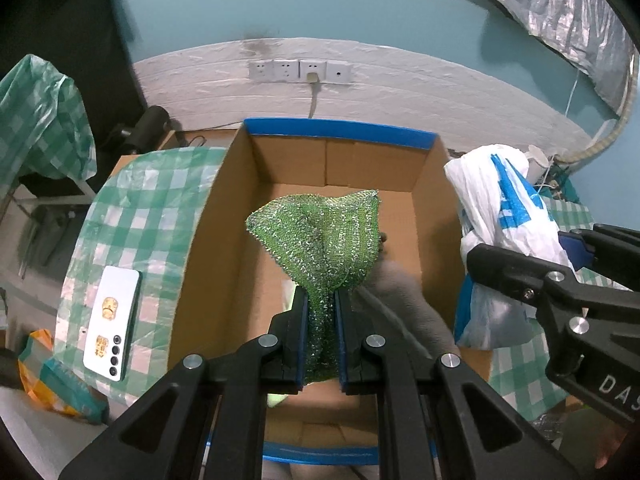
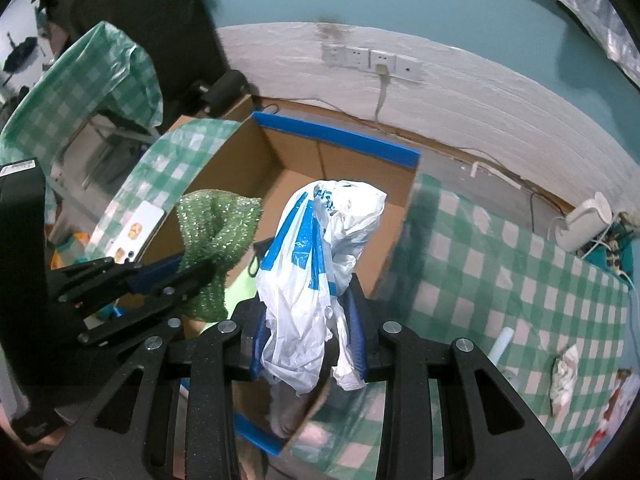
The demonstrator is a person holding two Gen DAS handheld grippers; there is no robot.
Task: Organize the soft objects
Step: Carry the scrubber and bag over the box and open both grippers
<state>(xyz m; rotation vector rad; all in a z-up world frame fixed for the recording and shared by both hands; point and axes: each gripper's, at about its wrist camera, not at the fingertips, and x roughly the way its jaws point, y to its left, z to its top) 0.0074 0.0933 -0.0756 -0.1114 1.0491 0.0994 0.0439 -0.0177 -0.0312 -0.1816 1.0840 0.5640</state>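
L claw clamps green mesh cloth over cardboard box; R claw clamps plastic bag.

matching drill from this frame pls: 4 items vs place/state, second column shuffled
Items:
1. green mesh cloth
2. white and blue plastic bag
3. white phone
4. cardboard box

Place/state:
A. lying flat on the checkered tablecloth
B. clamped in the right gripper
C. open, blue tape along its rim
D. clamped in the left gripper

Pairs: 1-D, 2-B, 3-A, 4-C
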